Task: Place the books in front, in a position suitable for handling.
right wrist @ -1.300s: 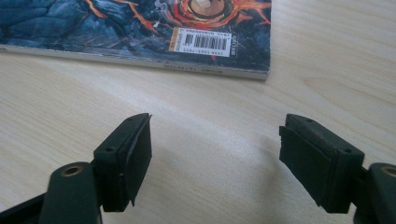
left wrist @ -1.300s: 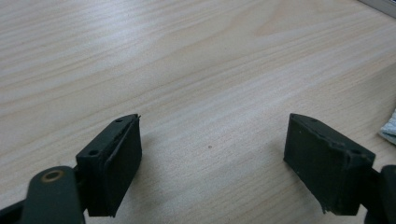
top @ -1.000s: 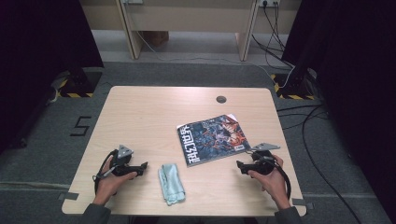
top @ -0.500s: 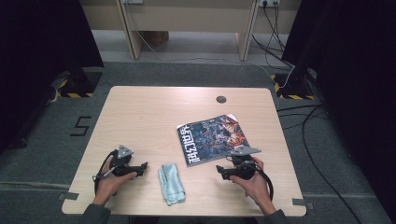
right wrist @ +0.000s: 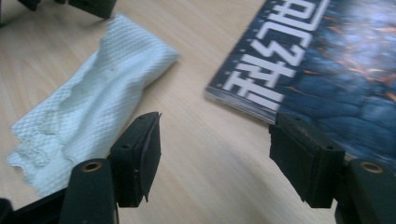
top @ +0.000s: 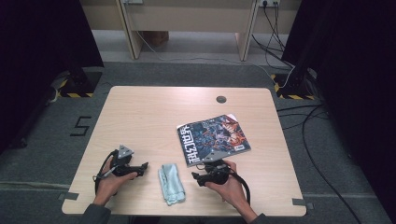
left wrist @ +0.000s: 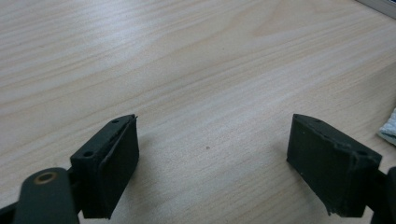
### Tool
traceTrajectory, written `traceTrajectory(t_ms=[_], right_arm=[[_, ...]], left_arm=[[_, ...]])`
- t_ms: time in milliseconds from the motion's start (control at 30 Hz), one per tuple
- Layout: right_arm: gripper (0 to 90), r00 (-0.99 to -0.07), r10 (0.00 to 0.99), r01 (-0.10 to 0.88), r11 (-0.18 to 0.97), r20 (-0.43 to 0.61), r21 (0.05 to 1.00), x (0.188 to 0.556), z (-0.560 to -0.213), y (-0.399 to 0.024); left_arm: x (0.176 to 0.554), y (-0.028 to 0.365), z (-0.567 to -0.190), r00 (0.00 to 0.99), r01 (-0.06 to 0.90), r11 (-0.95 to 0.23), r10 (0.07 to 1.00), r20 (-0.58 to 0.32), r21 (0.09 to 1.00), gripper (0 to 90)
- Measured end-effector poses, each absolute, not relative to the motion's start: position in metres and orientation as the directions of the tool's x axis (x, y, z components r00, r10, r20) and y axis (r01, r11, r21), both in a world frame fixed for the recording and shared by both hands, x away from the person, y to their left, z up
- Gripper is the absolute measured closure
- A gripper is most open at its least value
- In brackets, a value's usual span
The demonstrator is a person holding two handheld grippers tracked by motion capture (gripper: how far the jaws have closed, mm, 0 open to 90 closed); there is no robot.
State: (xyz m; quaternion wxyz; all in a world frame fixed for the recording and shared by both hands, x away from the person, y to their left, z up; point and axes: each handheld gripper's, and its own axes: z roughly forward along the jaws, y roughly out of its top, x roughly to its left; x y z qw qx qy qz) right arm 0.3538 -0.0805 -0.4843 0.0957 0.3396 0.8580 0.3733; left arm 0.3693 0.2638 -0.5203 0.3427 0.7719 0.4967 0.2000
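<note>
Magazine (top: 214, 139) and cloth (top: 171, 183) are shown lying flat on the pale wooden desk (top: 154, 112), the magazine toward the right of centre and the crumpled light-blue cloth just beside its near-left corner, apart from it. The right tool (top: 195, 176) is held low between the two, close to the magazine's near edge; in the right gripper view its jaws have just been closing yet stand well apart, with bare wood between them, the cloth (right wrist: 88, 112) to one side and the magazine's corner (right wrist: 299, 60) just beyond the other jaw. The left tool (top: 144, 165) rests near the cloth's other side, jaws spread wide over bare desk (left wrist: 196, 70) and holding nothing. The magazine is judged thin, light and floppy, with a glossy, probably slippery cover; a grip on the stiffer spine edge or a corner is likely to serve best, since the flat sheet offers no raised edge. The cloth is judged soft and limp, and may be pinched at any raised fold.
</note>
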Motion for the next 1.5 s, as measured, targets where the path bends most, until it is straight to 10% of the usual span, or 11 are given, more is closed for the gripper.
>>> traceTrajectory(t_ms=[800, 967, 1133, 1500], right_arm=[[42.8, -0.835, 0.536, 0.470, 0.573, 0.126, 0.672, 0.343, -0.502, -0.012], [56.6, -0.850, 0.514, 0.449, 0.596, 0.114, 0.666, 0.347, -0.506, -0.006], [70.7, -0.866, 0.482, 0.433, 0.597, 0.129, 0.676, 0.345, -0.507, -0.008], [72.4, -0.838, 0.523, 0.484, 0.580, 0.155, 0.656, 0.347, -0.504, -0.067]], left_arm=[[0.370, 0.264, -0.521, 0.428, 0.628, -0.273, 0.903, -0.031, 0.728, 15.1], [0.370, 0.264, -0.521, 0.428, 0.628, -0.273, 0.903, -0.031, 0.729, 15.2], [0.369, 0.264, -0.521, 0.428, 0.628, -0.273, 0.903, -0.031, 0.729, 15.1], [0.369, 0.263, -0.521, 0.427, 0.627, -0.271, 0.904, -0.032, 0.730, 15.0]])
